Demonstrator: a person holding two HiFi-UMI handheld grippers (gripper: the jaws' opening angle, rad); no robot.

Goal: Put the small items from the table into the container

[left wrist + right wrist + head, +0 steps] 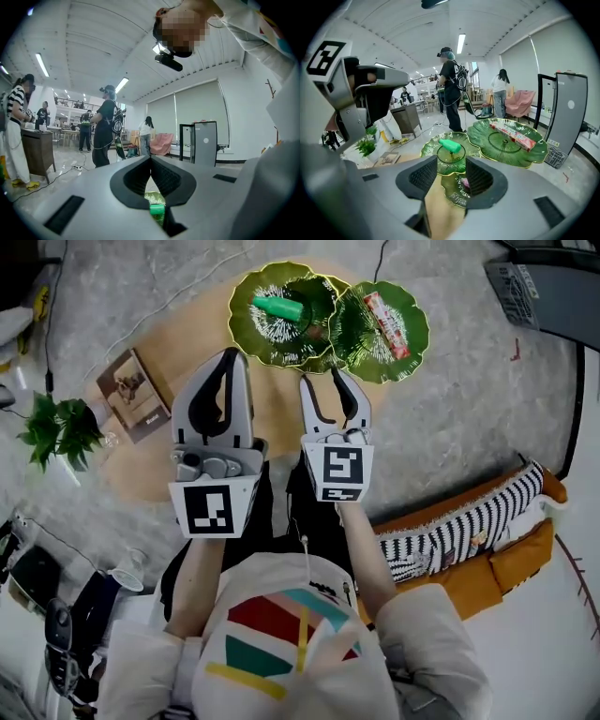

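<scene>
Both forearms reach straight out from the body, side by side over the wooden table [278, 413], with the marker cubes at the near end of each tool. The left gripper [232, 354] is held close to level, and its own view looks across the room rather than down. Its jaws meet at the tips, leaving only a teardrop gap behind them, and nothing is caught in there.

Just beside it, the right gripper [323, 381] tips down toward the table. Its jaws stand roughly half apart and empty, with only plate and tabletop showing between the pads.

Now the items: three green leaf-shaped plates fan out ahead of the tips. A green bottle [278, 307] lies on the left plate [246, 329], just ahead of the left gripper's closed tips and clear of them. A wrapped bar [386, 324] rests on the right plate [412, 357], ahead and to the right of the right gripper. A small plate [449, 187] sits right beneath the right gripper's open jaws, with a little pink item [465, 182] on it, close by the right-hand jaw. What that item is cannot be made out.
</scene>
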